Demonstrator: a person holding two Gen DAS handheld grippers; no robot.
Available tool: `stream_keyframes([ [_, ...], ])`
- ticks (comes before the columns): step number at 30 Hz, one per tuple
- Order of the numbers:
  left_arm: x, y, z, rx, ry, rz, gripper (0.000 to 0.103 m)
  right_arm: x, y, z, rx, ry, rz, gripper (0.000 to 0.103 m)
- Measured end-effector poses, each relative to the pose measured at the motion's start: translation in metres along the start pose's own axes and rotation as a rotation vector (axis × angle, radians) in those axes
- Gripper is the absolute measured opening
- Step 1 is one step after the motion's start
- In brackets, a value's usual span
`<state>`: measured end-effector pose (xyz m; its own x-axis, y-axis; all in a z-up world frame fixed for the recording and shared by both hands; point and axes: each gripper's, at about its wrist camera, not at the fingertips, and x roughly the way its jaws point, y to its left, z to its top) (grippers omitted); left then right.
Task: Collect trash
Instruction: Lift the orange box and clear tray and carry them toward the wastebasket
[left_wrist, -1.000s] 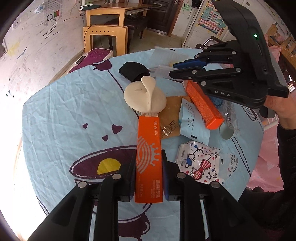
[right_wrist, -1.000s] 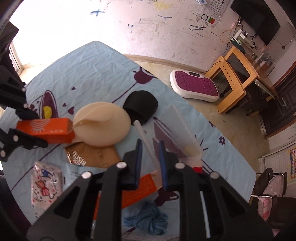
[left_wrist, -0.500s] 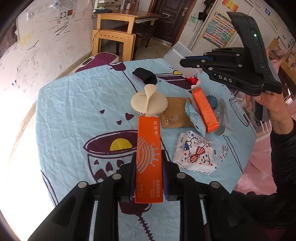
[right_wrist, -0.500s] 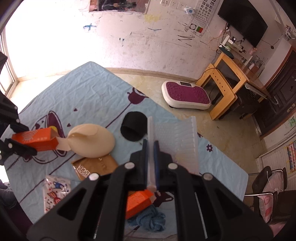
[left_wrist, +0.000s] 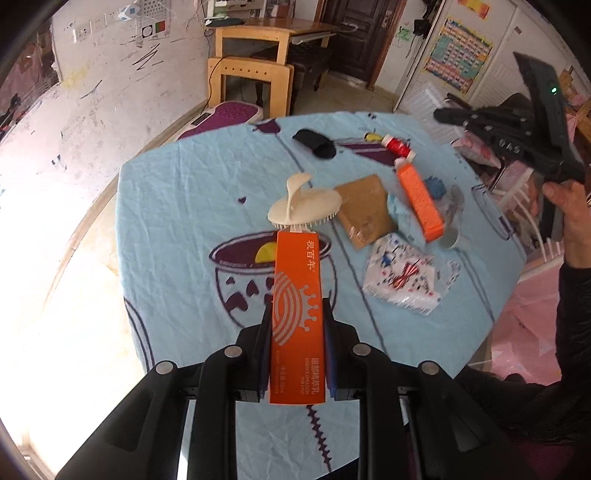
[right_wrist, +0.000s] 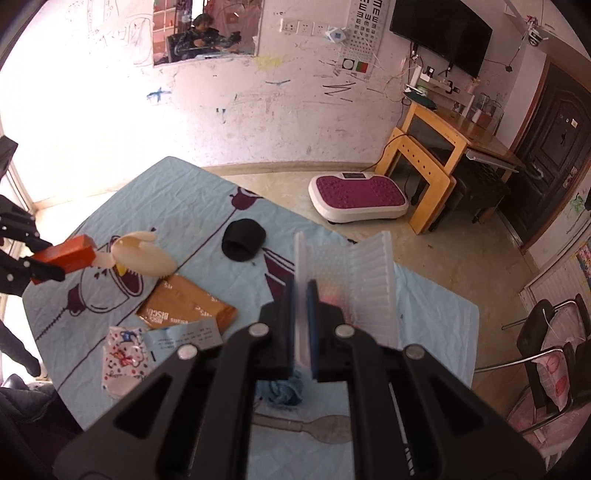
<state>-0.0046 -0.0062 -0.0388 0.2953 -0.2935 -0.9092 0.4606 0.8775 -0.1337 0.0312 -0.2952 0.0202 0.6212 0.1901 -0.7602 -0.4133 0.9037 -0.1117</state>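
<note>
The left claw (left_wrist: 297, 354) is closed on an orange carton (left_wrist: 298, 317), its two fingers pressing the carton's long sides near the lower end, so the box sticks straight out ahead of the fingers above the counter (left_wrist: 177, 206). The carton's far end meets the bristled underside of a cream scalp brush (left_wrist: 306, 205), which looks tilted and raised with it; whether the brush is caught on the carton or only touching it cannot be told.

The right claw (right_wrist: 303, 325) is nearly closed, pinching one thin wall of a clear plastic tray (right_wrist: 347, 277) between its blue-padded fingers. The tray is held up over the counter's far edge with its ribbed wall standing at the right; nothing can be made out inside it.

On the blue printed cloth lie a brown biscuit wrapper (right_wrist: 186, 310), a cartoon-printed plastic bag (left_wrist: 402, 280), a second orange carton (left_wrist: 419, 201), a red-capped tube (left_wrist: 399, 146), a black pouch (right_wrist: 243, 240) and a blue cloth ball (right_wrist: 280, 391). The wrapper sits just beside the brush; the bag lies near the wrapper's lower corner.
</note>
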Motion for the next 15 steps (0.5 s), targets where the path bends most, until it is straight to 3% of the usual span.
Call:
stream_keyframes([
  [3, 0.014, 0.005, -0.014, -0.005, 0.058, 0.032, 0.019, -0.001, -0.001, -0.006, 0.008, -0.004, 0.004, 0.006],
  [10, 0.012, 0.017, -0.038, -0.020, 0.104, 0.083, 0.019, -0.011, -0.014, -0.020, 0.028, -0.017, -0.007, 0.006],
  [15, 0.000, 0.027, -0.044, -0.048, 0.090, 0.062, 0.019, -0.022, -0.038, -0.033, 0.086, -0.036, -0.021, 0.006],
])
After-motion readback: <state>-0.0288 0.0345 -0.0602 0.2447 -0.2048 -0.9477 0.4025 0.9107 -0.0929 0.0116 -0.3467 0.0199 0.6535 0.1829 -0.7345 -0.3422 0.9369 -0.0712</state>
